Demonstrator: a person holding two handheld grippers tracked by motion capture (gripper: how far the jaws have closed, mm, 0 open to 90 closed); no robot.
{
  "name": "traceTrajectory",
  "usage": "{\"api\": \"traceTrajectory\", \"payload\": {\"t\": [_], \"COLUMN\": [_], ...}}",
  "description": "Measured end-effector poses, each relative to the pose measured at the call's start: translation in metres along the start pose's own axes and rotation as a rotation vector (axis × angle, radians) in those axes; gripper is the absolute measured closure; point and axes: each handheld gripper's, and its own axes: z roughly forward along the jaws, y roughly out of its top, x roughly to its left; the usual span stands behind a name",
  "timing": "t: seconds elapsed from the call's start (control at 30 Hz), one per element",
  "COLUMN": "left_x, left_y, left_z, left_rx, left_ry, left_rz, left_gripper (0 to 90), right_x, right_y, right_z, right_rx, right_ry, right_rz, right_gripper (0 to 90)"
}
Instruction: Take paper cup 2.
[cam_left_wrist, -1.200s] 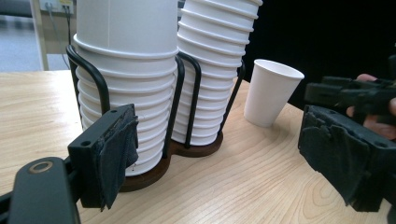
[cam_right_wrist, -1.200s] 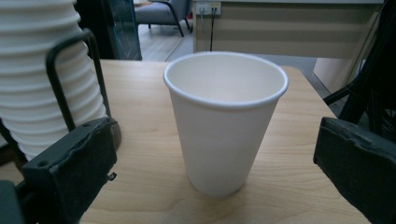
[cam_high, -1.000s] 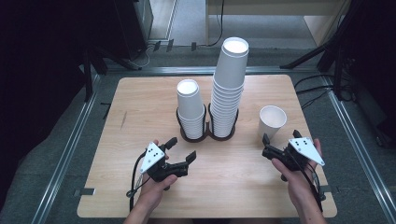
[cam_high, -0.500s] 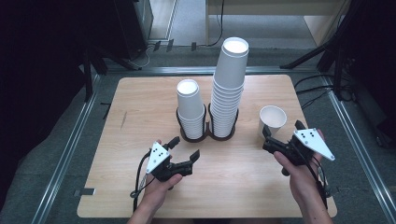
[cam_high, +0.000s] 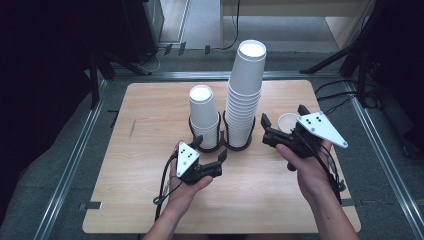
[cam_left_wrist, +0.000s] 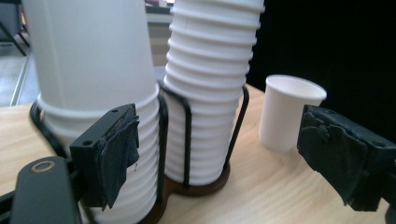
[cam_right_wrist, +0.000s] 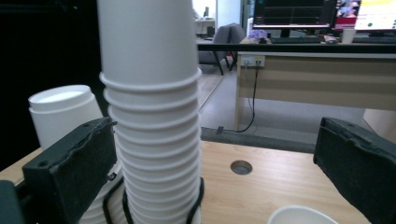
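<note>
- Desk (cam_high: 150, 200): light wood top with rounded corners, set inside a metal frame on a grey floor; a small round hole (cam_right_wrist: 241, 167) in its surface, seen in the right gripper view.
- Cup holder (cam_high: 220, 146): black wire on a dark double-ring base, standing mid-desk.
- Short cup stack (cam_high: 203, 114): white, in the holder's left ring.
- Tall cup stack (cam_high: 246, 90): white, in the right ring.
- Single cup (cam_high: 287, 121): white, upright, directly on the desk, right of the holder and apart from it.
</note>
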Motion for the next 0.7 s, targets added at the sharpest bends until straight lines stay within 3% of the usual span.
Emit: {"api": "traceTrajectory", "payload": {"t": [0.07, 0.47, 0.6, 0.7], "left_x": [-0.004, -0.017, -0.019, -0.022], "left_y": [0.004, 0.016, 0.021, 0.026], "left_z": [0.005, 0.036, 0.048, 0.059], "left_rx": [-0.016, 0.005, 0.006, -0.007], "left_ry": [0.004, 0.034, 0.066, 0.088], "left_rz": [0.002, -0.004, -0.005, -0.005], "left_gripper": [11.5, 1.5, 1.4, 1.4], "right_x": [0.004, 0.022, 0.026, 0.031], "right_y": [0.007, 0.037, 0.045, 0.052], "right_z": [0.003, 0.024, 0.033, 0.044], "right_rx": [0.007, -0.006, -0.004, 0.007], "right_ry": [0.012, 0.034, 0.04, 0.04], "right_rz": [-0.006, 0.002, 0.0, -0.032], "right_gripper": [0.0, 0.0, 0.0, 0.0]}}
